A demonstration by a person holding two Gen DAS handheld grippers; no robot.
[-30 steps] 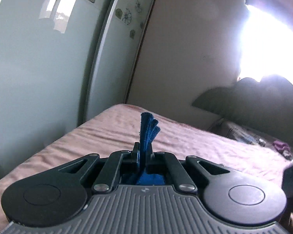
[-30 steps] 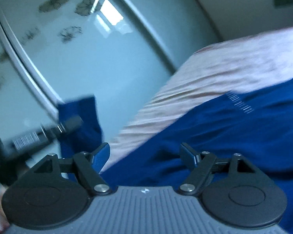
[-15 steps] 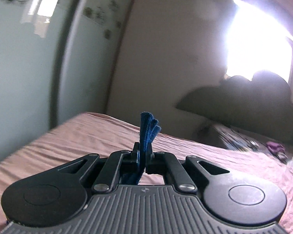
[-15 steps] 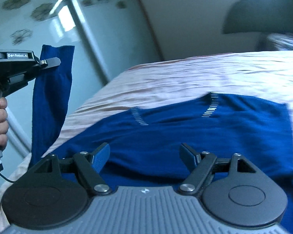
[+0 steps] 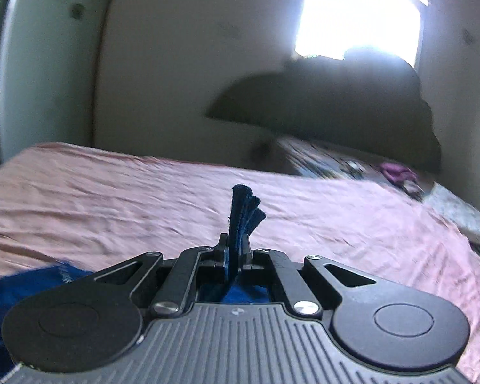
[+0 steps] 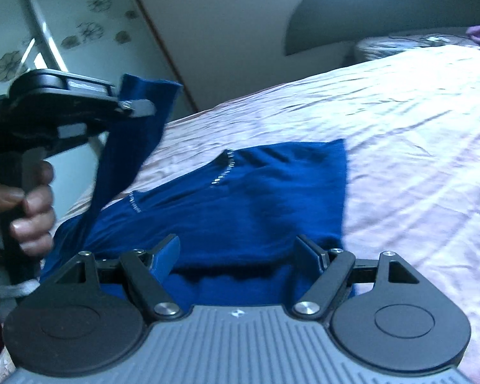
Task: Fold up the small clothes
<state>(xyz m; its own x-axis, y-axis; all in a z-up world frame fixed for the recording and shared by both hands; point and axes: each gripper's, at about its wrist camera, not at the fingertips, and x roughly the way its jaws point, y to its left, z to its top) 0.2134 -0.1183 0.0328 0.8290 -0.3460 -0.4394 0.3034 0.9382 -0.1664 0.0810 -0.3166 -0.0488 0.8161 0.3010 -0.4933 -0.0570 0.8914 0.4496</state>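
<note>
right gripper (image 6: 238, 254): jaws apart, empty, over the garment's near hem
blue garment (image 6: 256, 198): flat on the pink bed (image 6: 416, 134), unfolded
left gripper (image 6: 137, 108): ten o'clock, clamped on the raised sleeve
progress: first fold begun, rest remains

pink bedsheet (image 5: 304, 204), dark headboard (image 5: 320, 105) at its far end, bright window (image 5: 358, 12) above headboard, flower-print wardrobe doors (image 6: 89, 32) left of bed, purple item (image 5: 396, 171) near headboard
</note>
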